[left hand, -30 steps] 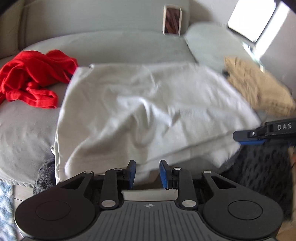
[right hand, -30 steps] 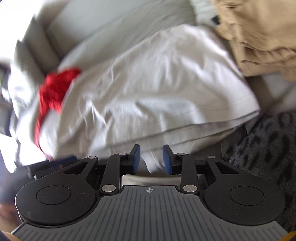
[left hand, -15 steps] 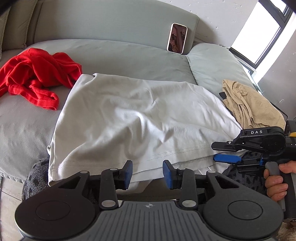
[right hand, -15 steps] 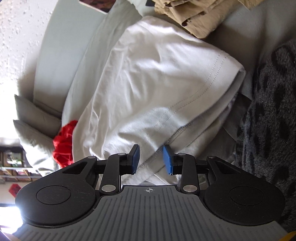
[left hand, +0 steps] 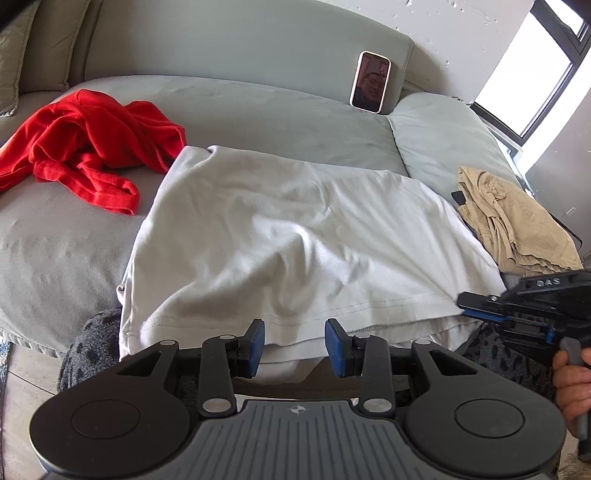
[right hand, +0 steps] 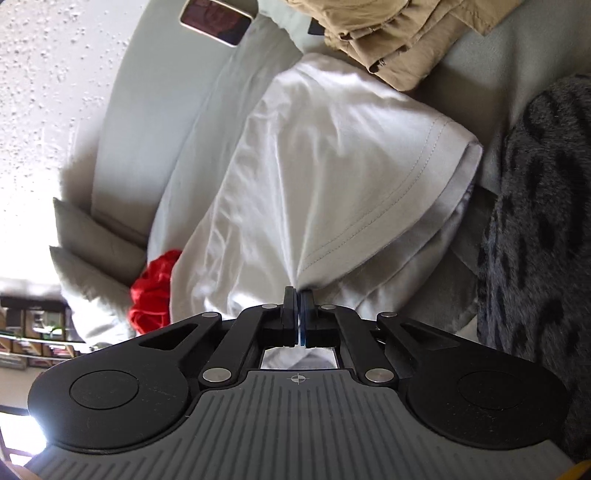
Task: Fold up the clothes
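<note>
- A red garment (left hand: 85, 147) lies crumpled on the sofa (left hand: 258, 114) left of the white shirt (left hand: 295, 236); tan clothes (left hand: 513, 221) lie to its right, and a phone (left hand: 370, 82) leans on the backrest.
- A dark spotted blanket (right hand: 539, 229) covers the sofa's front edge; what lies under it is hidden.
- The shirt lies spread on the seat, its hem toward both grippers.
- The left gripper (left hand: 294, 347) is spread apart, hem between its fingers, unpinched.
- The right gripper (right hand: 297, 306) is clamped on the hem's right corner.

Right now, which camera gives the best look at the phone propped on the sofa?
The left wrist view: the phone stands upright, whole, screen lit, against the sofa back. The right wrist view catches only part of it at the top edge, tilted.
</note>
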{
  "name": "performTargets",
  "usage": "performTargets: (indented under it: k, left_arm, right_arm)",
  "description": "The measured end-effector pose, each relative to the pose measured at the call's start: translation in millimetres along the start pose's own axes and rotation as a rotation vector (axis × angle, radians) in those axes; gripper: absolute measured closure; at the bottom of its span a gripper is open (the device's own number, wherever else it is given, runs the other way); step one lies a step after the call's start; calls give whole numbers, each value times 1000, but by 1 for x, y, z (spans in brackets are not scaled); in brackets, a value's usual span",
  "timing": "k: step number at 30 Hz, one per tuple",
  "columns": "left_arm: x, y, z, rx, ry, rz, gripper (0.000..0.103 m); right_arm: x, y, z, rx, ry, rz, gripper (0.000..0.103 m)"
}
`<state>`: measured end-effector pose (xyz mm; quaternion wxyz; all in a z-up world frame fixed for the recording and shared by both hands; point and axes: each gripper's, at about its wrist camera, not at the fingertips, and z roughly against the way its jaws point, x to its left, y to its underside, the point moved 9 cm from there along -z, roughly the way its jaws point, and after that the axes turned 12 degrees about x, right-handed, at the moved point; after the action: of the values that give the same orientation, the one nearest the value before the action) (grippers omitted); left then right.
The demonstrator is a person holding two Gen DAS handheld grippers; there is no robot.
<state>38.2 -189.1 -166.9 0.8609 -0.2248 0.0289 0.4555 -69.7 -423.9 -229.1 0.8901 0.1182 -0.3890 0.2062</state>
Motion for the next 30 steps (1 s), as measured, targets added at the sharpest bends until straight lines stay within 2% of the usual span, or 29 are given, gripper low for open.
performTargets:
  k: [6,8,10,12,13,15,16,19,21,23,27,30]
  left_arm:
    - [3,2,-3,7,5,-1,69]
    - [-4,5,-6,15,56,-10,69]
    - [-12,8,-8,7,140,10,70]
    - [-12,9,-10,-19,220,85,72]
    - [-10,9,-13,-26,232,129,73]
    - [-8,6,-14,-40,177,136,82]
    - [-9,5,-13,-49,134,99,82]
    - [-22,5,-11,-51,1,-135,82]
    - [-28,8,-13,-28,-64,-275,81]
    - [-28,15,-18,8,-104,-352,79]
    - [-15,18,-27,40,-154,-365,79]
    - [-9,17,-32,50,-157,-351,79]
  right_arm:
    - [-10,1,7,23,34,-18,103]
    - [-16,2,3,57,35,-36,101]
    - [-19,4,1,84,24,-53,91]
    - [-19,8,1,97,1,-66,86]
    - [-19,8,2,99,-8,-69,83]
    - [-18,10,6,97,-24,-68,67]
    - [-16,11,9,95,-27,-53,67]
    - [-8,14,16,90,-32,-2,66]
    - [-1,15,19,85,-37,35,66]
    - [4,15,21,84,-44,58,66]
    - [8,14,20,90,-65,66,66]
    - [9,14,20,94,-71,63,66]
